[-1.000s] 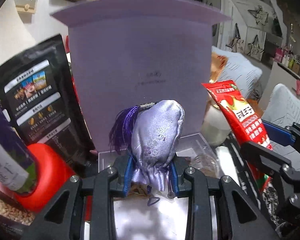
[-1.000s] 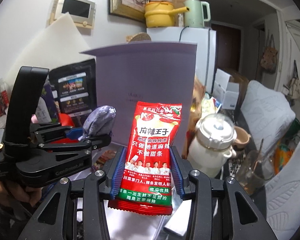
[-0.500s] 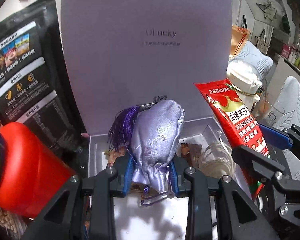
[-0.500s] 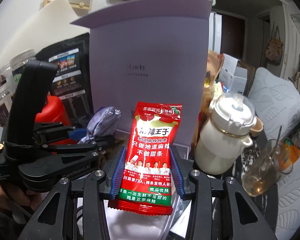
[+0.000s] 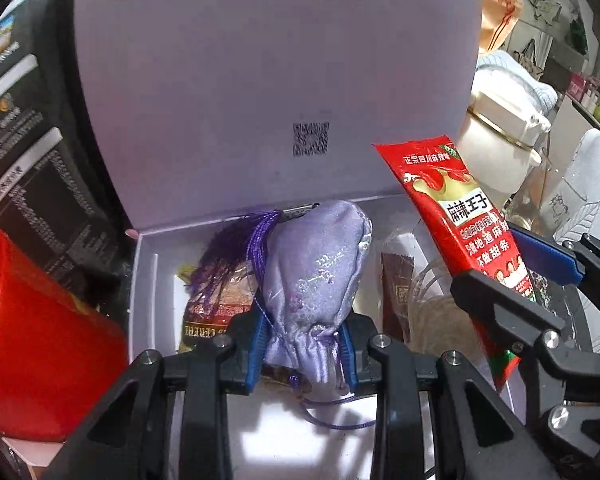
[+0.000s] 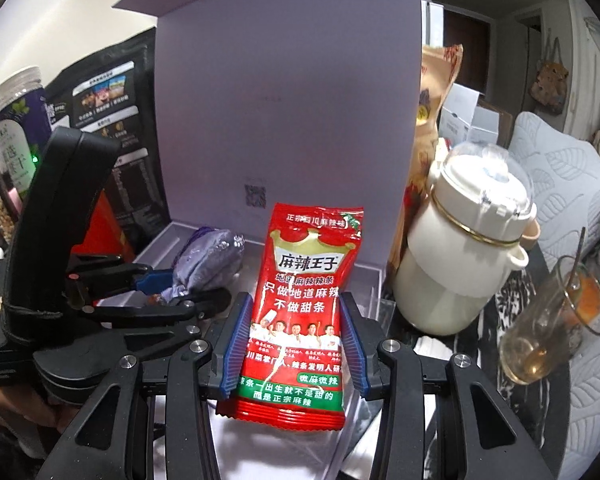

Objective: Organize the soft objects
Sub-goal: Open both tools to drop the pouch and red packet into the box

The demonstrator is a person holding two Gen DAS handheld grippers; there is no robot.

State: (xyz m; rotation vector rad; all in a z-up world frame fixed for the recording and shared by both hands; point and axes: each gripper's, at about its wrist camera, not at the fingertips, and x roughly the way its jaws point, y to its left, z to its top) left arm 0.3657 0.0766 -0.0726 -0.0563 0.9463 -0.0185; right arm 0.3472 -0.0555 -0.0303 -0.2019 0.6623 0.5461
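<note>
Mid-carry, both loads over the open box. My left hand-held gripper was clamped on the lilac satin pouch near its drawstring neck, tassel hanging to the left. My right hand-held gripper was pinching the red snack packet by both side edges, upright. Both sat above the box, nothing released yet.

Step, as I read it: placing soft items in the box. Next move needed lowering each to a free patch of floor, then opening the jaws without snagging the pouch cord.

Box contents: a cereal-type sachet on the left, a brown sachet on the right, something clear beside it, couldn't tell what. Lid stood upright at the far side.

Outside: red container left, white jug right.
</note>
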